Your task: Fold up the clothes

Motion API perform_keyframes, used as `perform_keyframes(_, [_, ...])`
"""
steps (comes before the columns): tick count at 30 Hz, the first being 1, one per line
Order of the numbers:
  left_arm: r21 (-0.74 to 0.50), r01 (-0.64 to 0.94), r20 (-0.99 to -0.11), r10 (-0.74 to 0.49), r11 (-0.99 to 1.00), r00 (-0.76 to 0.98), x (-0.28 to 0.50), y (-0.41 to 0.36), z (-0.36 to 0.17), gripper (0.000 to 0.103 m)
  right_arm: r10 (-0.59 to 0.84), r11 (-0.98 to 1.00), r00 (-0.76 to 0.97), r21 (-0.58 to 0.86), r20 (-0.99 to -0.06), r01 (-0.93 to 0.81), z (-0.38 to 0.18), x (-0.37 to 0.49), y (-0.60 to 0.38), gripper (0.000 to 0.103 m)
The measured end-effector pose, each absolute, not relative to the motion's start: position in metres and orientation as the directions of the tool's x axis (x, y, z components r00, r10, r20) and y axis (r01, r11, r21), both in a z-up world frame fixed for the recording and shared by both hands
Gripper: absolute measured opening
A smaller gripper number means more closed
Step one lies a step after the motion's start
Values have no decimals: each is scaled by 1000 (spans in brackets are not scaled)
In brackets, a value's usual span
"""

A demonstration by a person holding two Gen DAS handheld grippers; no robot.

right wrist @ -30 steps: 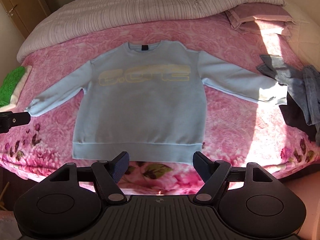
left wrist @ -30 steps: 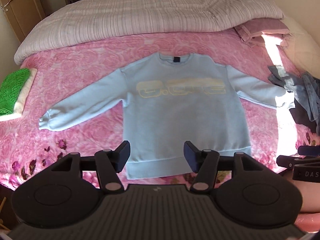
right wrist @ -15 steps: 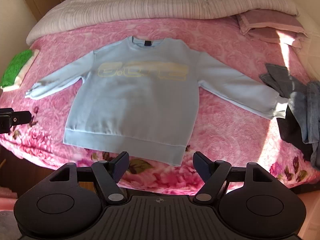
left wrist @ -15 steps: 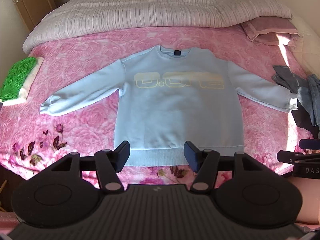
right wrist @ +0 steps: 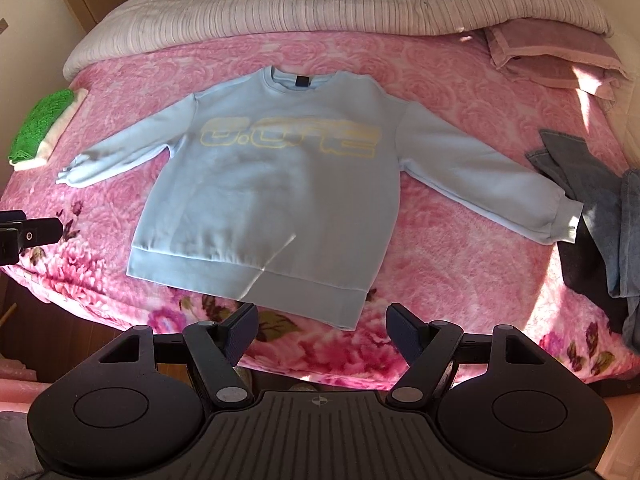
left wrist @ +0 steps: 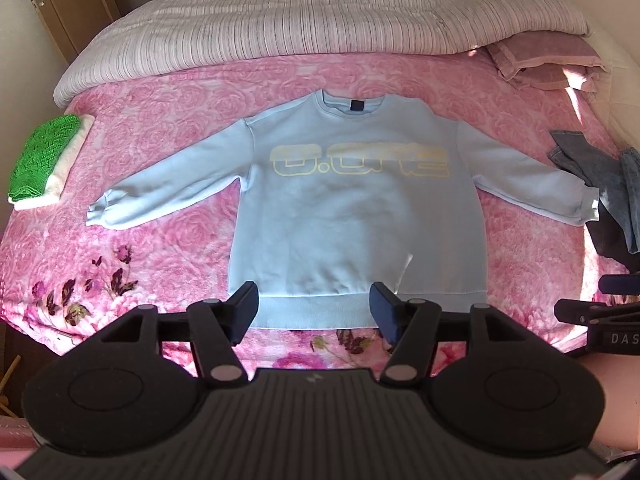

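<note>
We're pre-fold: light-blue sweatshirt lies flat, front up, mid-bed, left gripper and right gripper both spread wide, empty, hovering near its hem; next, probably pinch a sleeve and fold inward.

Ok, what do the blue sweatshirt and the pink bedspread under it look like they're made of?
The blue sweatshirt looks like thick matte cotton-type fleece knit: ribbed hem band and cuffs, soft shallow creases. The pink bedspread looks like plush, fuzzy synthetic fleece with an embossed rose pattern and a slight sheen in the sun. Exact fibres can't be confirmed.
</note>
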State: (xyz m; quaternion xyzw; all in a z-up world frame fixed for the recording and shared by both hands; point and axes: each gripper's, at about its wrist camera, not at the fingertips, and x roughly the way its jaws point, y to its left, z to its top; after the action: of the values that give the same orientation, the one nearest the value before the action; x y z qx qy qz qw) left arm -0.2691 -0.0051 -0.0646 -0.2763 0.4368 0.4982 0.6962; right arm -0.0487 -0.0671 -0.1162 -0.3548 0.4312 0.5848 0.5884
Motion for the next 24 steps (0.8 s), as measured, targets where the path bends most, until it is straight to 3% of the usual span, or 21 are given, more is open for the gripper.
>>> perform_keyframes(24, [34, -929, -880, 452, 367, 147, -271, 31, -70, 59, 378, 48, -45, 68, -925, -997, -118, -53, -36, 74])
